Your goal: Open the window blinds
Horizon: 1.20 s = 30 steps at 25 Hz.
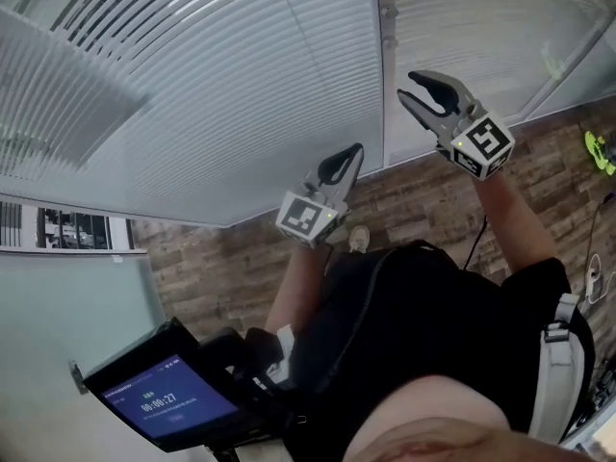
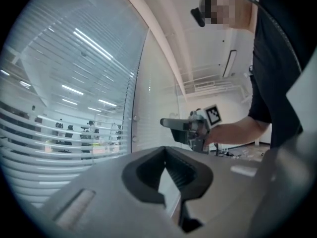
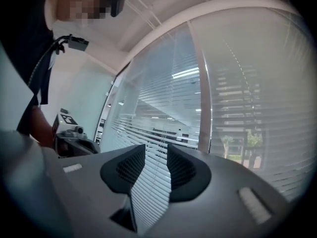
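Observation:
White slatted window blinds (image 1: 212,85) fill the top of the head view, split by a vertical frame post (image 1: 385,65); a second blind (image 1: 481,27) hangs to its right. My left gripper (image 1: 348,157) points at the blinds left of the post, its jaws shut with nothing in them. In the left gripper view its pads (image 2: 166,151) meet at the tips before the blinds (image 2: 74,73). My right gripper (image 1: 416,87) is open and empty just right of the post. In its own view the slats (image 3: 158,113) show through the gap of the right gripper (image 3: 156,150).
A wood-plank floor (image 1: 241,258) runs below the blinds. A dark device with a lit blue screen (image 1: 168,397) sits at my lower left. A yellow-green object (image 1: 599,152) and a cable (image 1: 589,258) lie at the right edge. Small fittings (image 1: 388,12) sit on the post.

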Each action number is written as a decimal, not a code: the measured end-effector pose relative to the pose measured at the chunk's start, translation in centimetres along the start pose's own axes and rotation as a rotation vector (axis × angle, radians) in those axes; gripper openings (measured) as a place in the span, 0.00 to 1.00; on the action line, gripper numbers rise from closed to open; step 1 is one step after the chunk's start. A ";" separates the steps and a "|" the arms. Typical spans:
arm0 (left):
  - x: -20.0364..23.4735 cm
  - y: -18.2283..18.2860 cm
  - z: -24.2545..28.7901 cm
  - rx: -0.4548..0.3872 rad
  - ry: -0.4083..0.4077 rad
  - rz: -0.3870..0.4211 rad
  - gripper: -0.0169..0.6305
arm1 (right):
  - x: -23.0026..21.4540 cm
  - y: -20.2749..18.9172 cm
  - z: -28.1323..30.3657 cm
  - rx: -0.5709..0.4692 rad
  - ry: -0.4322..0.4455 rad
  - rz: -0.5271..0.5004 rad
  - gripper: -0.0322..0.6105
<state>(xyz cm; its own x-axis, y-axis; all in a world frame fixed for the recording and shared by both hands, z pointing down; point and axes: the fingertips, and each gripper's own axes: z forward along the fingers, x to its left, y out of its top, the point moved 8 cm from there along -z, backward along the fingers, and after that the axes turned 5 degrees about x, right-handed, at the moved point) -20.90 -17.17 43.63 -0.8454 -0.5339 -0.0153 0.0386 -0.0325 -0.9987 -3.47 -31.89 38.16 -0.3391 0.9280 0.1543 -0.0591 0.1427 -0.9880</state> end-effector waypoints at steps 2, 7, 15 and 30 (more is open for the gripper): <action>-0.3 -0.1 0.9 0.022 -0.015 0.002 0.03 | 1.7 -1.2 -1.7 -0.016 0.035 -0.029 0.24; -1.4 0.0 1.5 0.045 -0.051 0.021 0.03 | 6.4 -3.4 -5.6 0.004 0.085 0.003 0.10; -2.4 -0.2 1.6 0.085 -0.063 0.011 0.03 | 9.7 -5.7 -9.6 0.060 0.137 0.040 0.06; -4.3 -1.4 1.9 0.151 -0.122 0.036 0.03 | 9.9 -7.4 -10.7 0.080 0.144 0.121 0.06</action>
<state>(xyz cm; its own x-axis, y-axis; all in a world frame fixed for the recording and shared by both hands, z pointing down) -16.32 -16.43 45.20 -0.7717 -0.6350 -0.0355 0.1548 -0.1335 -0.9789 3.71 -20.09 46.93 -0.2105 0.9772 0.0263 -0.1026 0.0047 -0.9947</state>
